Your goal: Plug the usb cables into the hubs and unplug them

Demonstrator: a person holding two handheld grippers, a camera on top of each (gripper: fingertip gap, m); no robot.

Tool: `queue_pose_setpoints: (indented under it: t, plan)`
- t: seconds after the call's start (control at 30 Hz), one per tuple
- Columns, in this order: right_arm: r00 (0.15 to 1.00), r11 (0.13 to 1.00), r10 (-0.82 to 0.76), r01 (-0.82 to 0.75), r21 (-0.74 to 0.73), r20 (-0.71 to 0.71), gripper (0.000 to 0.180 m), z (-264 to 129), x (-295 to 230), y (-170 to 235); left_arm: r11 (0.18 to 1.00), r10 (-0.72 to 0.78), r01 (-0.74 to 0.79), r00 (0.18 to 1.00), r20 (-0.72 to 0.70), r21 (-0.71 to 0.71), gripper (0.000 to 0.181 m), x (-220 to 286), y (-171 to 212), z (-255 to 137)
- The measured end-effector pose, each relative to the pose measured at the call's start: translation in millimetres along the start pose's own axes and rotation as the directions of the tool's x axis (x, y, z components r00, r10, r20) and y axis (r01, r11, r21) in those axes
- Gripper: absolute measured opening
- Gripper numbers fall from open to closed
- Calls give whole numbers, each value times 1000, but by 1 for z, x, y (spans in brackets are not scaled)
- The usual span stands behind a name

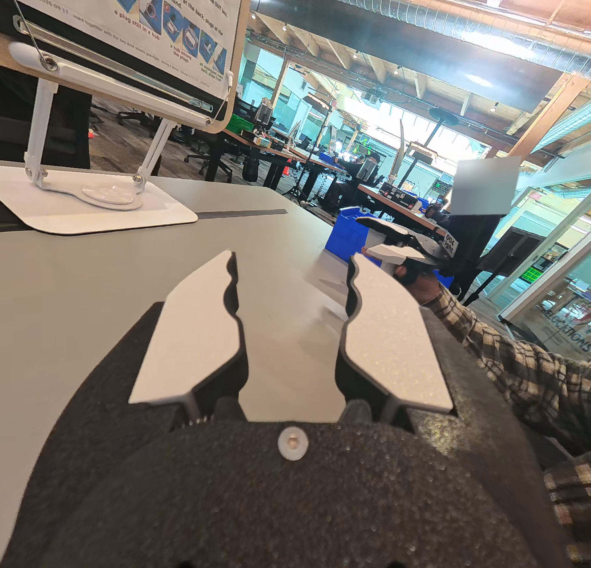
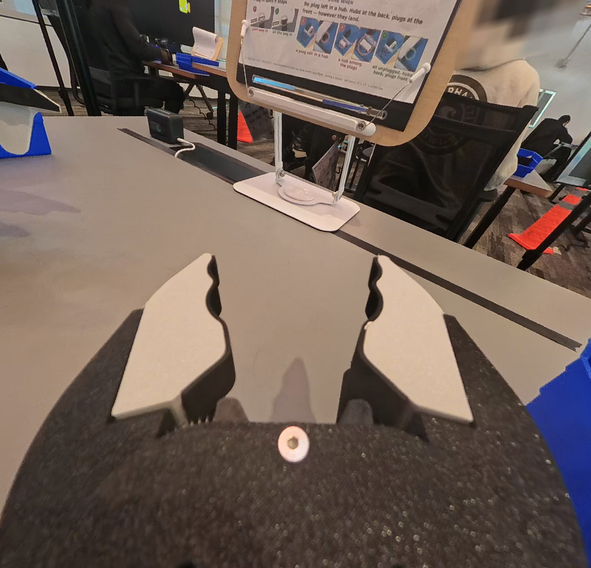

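Up close, our left tool (image 1: 292,260) hangs just over the grey counter (image 1: 96,281), its two pale fingers (image 1: 192,325) spread wide with nothing but bare surface between them. Same story on the other side: our right tool (image 2: 294,258) is released too, fingers (image 2: 172,335) parted and grasping nothing, tilted low over the counter.

No usb cables and no hubs show in either view, so we cannot say where they lie.

A little farther, by the counter's right edge in the left wrist view, we catch the right tool from outside, held by a hand (image 1: 419,284) in a plaid sleeve (image 1: 511,370). Just beyond it a blue bin (image 1: 345,236) sits at that edge. In the right wrist view a blue shape (image 2: 563,424) crowds the right side, and another blue piece (image 2: 28,137) sits at the far left of the counter.

Toward the back edge, a white stand (image 2: 300,204) sits beside a dark slot (image 2: 224,166) running across the counter, holding up a wood-backed instruction sheet (image 2: 335,41). Along that slot, a small dark box (image 2: 164,126) with a white cord.

Beyond the counter, desks, chairs and seated people fill an open workshop.
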State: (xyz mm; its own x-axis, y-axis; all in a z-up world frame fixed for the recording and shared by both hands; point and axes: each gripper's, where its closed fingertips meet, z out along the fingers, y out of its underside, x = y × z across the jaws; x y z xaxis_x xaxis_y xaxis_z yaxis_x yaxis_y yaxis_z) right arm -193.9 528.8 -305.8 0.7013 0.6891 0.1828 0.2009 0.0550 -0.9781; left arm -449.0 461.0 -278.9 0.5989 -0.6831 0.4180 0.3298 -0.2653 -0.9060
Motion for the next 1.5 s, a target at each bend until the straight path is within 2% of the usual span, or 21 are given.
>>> queue_pose_setpoints:
  t: [0.7, 0.93, 1.5]
  plan:
    - [1000, 1000, 7, -7, -22, -22, 98, 2, 2, 4, 999, 45, -46, 999, 6, 20, 65, 3, -3, -1]
    - [999, 1000, -5, 5, -2, -38, 93, -1, 2, 0, 998, 59, -59, 998, 11, 27, 65, 3, -4, -2]
    - [1000, 1000, -10, 9, -30, -24, 95, -2, -2, 4, 993, 113, -115, 991, 68, 22, 72, -2, -5, -4]
